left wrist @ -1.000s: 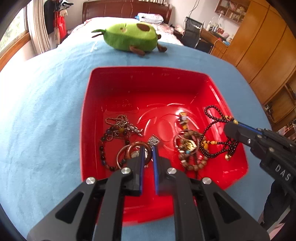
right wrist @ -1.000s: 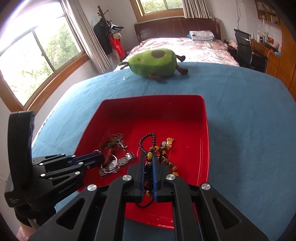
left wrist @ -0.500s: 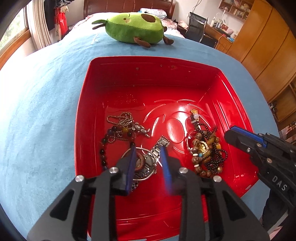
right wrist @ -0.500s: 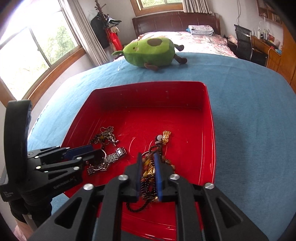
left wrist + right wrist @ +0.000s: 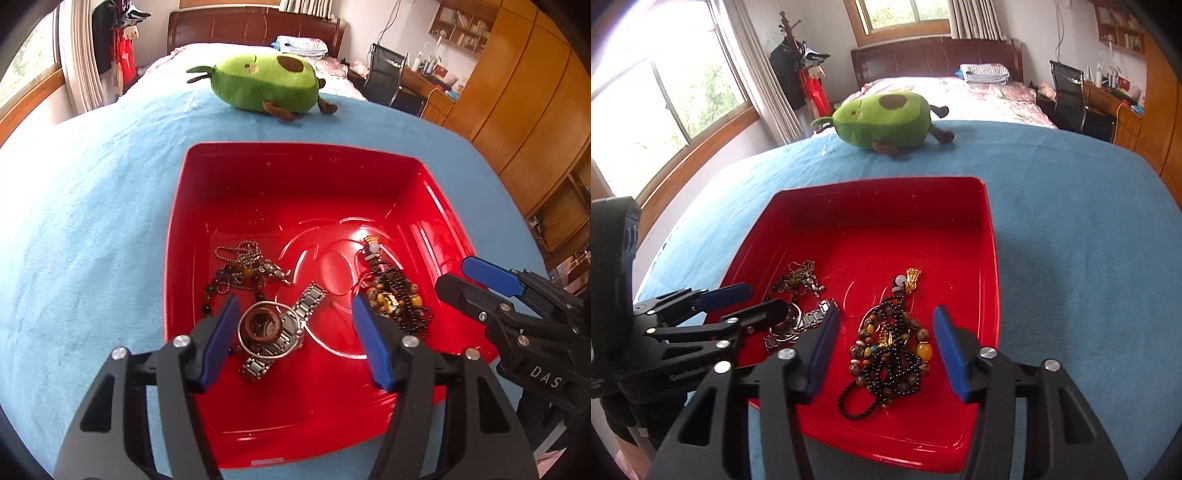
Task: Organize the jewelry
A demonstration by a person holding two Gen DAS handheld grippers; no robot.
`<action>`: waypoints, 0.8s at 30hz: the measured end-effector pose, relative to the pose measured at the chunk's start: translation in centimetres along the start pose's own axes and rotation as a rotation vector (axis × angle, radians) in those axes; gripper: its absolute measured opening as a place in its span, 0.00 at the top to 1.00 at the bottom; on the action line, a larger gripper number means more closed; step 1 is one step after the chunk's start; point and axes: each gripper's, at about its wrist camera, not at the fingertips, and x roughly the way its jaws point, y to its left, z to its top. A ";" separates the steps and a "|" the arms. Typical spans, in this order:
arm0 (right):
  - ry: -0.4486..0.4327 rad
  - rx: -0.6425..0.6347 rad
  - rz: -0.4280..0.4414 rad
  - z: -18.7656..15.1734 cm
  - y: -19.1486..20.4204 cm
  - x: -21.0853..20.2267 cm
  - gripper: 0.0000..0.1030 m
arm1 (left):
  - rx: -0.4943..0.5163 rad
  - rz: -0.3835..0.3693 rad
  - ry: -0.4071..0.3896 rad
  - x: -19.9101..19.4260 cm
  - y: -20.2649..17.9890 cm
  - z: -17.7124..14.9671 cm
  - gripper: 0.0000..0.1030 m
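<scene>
Both of our grippers stand spread wide over the square red plastic tray (image 5: 177, 236) on the blue cloth (image 5: 81, 206). Our left gripper (image 5: 295, 332) brackets a silver link watch with 2 rings lying on it (image 5: 275, 332), touching nothing. Our right gripper (image 5: 882, 349) frames a tangled heap of dark and amber bead strings (image 5: 890, 350) (gold charm at its far end). A silver ball chain with dark beads (image 5: 240, 266) lies beside the watch. A green avocado plush toy (image 5: 884, 120) sits beyond the tray.
</scene>
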 end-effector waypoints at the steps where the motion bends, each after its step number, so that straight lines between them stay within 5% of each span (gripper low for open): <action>1: -0.010 0.000 0.002 -0.1 0.0 -0.5 0.44 | -0.002 0.000 -0.007 -0.4 0.0 -0.1 0.37; 11: -0.114 -0.029 -0.036 -1.6 1.1 -5.3 0.20 | -0.007 0.045 -0.117 -5.3 0.5 -1.9 0.22; 15: -0.134 -0.037 -0.028 -2.7 1.7 -6.8 0.04 | -0.011 0.072 -0.148 -7.4 0.7 -3.4 0.13; 24: -0.142 -0.058 -0.057 -5.7 3.3 -9.5 0.04 | -0.024 0.110 -0.183 -11.2 1.2 -6.9 0.10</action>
